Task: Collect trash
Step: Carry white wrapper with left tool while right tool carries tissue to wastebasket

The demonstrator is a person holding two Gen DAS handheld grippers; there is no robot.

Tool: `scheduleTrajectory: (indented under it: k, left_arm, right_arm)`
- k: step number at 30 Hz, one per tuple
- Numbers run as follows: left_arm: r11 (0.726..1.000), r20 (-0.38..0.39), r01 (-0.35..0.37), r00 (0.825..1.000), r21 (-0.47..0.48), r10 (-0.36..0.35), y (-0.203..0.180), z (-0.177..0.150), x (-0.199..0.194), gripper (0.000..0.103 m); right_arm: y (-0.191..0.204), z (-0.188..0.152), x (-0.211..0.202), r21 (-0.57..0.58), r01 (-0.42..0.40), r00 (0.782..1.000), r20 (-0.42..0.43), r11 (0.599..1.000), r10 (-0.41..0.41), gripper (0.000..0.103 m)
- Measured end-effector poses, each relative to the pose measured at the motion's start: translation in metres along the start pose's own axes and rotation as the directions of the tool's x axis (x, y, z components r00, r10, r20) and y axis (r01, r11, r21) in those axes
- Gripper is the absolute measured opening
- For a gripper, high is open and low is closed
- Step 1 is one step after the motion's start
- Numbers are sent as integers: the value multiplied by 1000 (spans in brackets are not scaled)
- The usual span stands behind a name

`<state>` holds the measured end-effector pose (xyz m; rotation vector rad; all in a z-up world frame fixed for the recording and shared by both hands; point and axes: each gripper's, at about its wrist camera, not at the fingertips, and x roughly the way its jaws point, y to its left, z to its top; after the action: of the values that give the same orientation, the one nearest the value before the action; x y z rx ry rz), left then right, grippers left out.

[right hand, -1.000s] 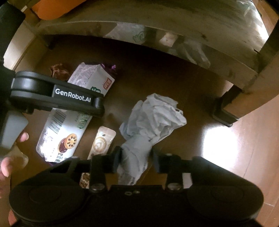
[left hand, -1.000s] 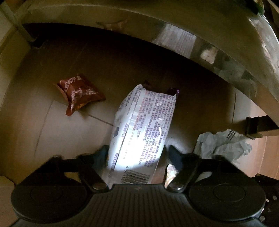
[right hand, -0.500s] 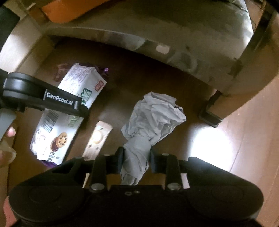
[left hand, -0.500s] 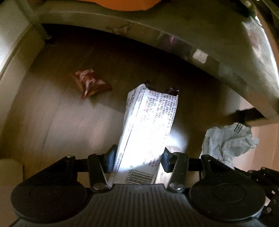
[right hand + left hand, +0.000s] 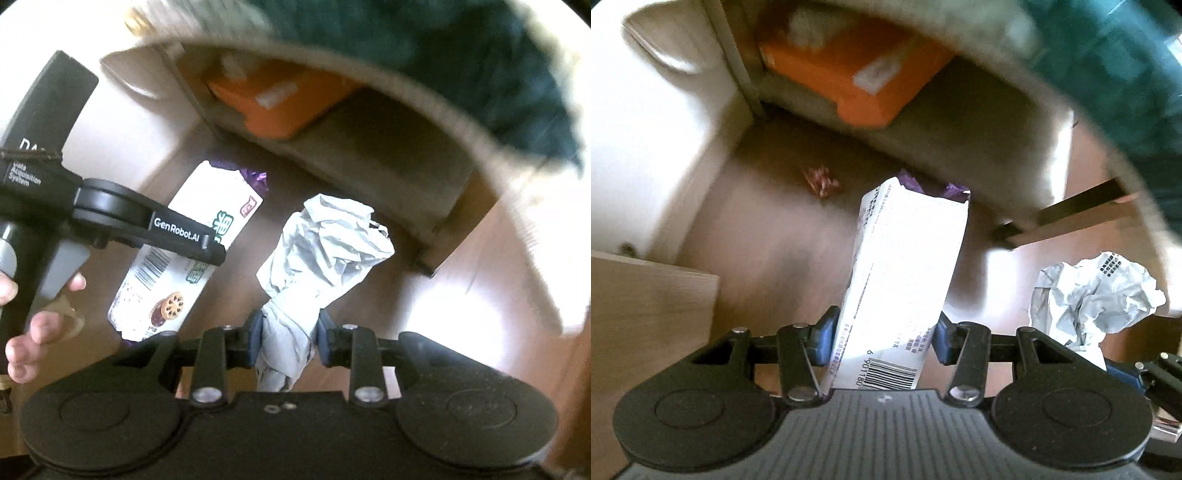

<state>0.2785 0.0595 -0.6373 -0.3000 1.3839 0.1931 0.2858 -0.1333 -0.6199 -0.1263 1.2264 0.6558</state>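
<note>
Between the left gripper's [image 5: 882, 343] pads, a glossy white snack packet [image 5: 905, 280] is pinched.
Crumpled grey-white paper [image 5: 317, 254] is clamped by the right gripper [image 5: 289, 338].

The left gripper [image 5: 207, 240] had "GenRobot.AI" on its arm, "Data Acquisition System" on the body. The snack pkg [image 5: 905, 288] showed barcode digits "6 901180".

Warm brown wooden floor [image 5: 768, 236] with bright glare patches. Low wooden table [image 5: 388, 155] above, dark underneath, orange box [image 5: 857, 74] on its lower shelf. White cabinet [image 5: 646, 147] at left.
</note>
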Motion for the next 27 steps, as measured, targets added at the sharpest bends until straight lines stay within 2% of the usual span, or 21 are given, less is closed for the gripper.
scheduleTrajectory:
  k: [7,15,19,27]
  left_arm:
    - [999,54,31,998,-15,-30,-16,6,-139,49]
    - [998,148,70,987,-7,-68,-44,44,-268,49]
    - [996,213,93,973,7,-92,-58,63,-324,49]
    - [993,328,108,937,41,-116,-82,108,-400,49]
  right_arm:
    - [21,36,-129,7,-7,999,47,1000,6,29]
    - [35,84,-255,-18,-7,986,165,1000,10,29]
    - [39,108,-306,-33,9,972,233,999,-1,29]
    - [36,159,-377,-30,69,929,367,997,-53,29]
